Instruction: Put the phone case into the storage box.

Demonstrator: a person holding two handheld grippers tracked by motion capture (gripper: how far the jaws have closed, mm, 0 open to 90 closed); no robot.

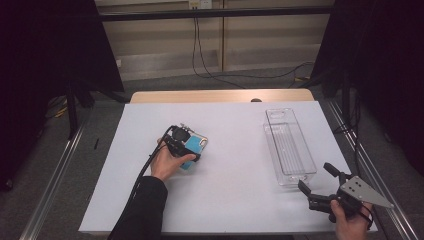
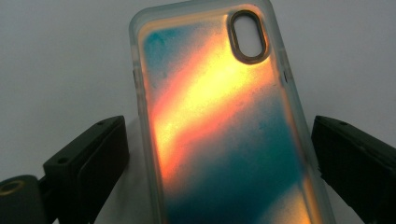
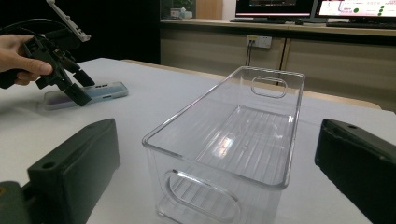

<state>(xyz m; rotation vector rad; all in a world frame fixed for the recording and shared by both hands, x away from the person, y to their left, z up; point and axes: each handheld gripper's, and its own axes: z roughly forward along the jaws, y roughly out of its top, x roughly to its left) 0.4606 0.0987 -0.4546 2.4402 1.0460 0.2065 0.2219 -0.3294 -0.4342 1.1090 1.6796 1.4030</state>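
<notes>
The left gripper (image 1: 192, 150) hangs open over the phone case (image 2: 219, 126), not grabbed yet; the bin (image 1: 289, 146) probably waits empty.

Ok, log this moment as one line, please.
left tongs: open, straddling phone case flat on table | right tongs: open, facing clear bin, apart from it | bin: empty
</notes>
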